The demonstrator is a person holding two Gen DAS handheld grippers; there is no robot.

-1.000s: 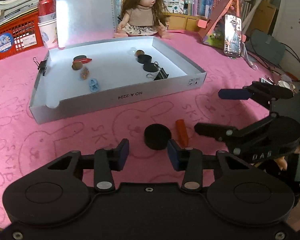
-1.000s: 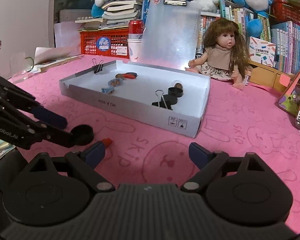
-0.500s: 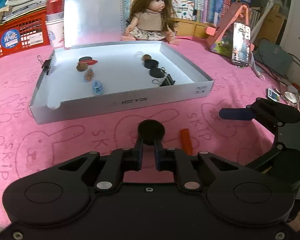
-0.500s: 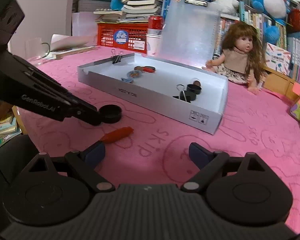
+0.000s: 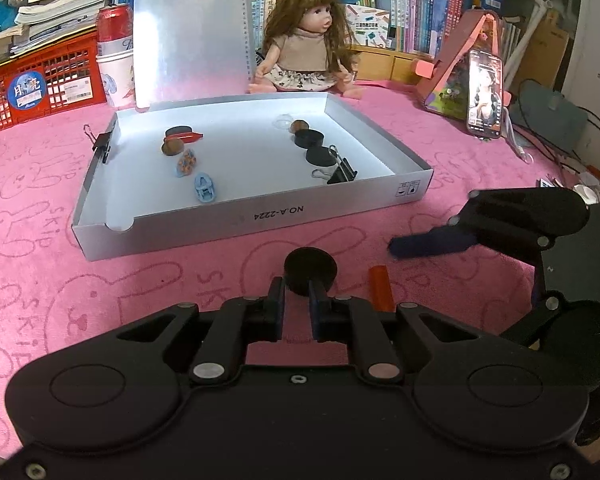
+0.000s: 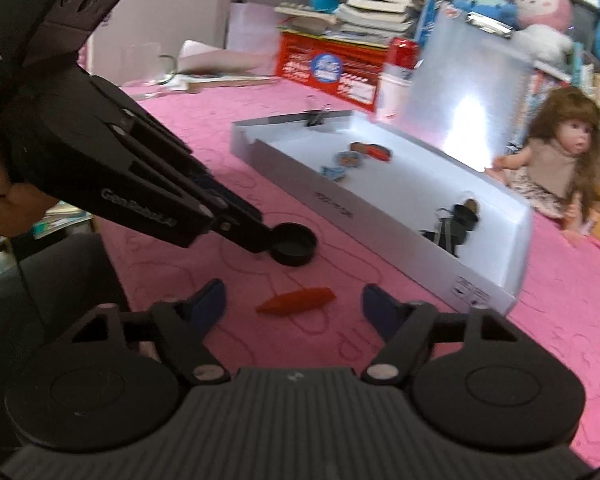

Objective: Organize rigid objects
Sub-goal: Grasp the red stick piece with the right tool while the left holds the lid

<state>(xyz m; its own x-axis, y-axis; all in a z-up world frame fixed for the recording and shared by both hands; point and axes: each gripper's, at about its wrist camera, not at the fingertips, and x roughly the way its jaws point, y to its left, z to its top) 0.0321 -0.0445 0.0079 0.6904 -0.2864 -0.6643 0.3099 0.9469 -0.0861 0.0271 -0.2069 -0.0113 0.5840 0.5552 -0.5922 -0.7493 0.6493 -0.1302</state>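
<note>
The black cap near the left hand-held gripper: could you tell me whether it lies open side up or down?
Open side up: the right wrist view shows the black cap's hollow inside within its rim.

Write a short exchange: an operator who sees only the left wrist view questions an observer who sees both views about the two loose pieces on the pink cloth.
Operator: My left hand-held gripper is shut on the round black plastic cap. Is the cap solid?
Observer: No. The right wrist view shows it hollow, open side up.
Operator: The near end of the orange-red plastic piece is hidden from me. What shape is it?
Observer: A spindle, tapered at both ends.
Operator: Where is the right hand-held gripper?
Observer: Its closing jaws straddle that piece; neither pad touches it yet.
</note>
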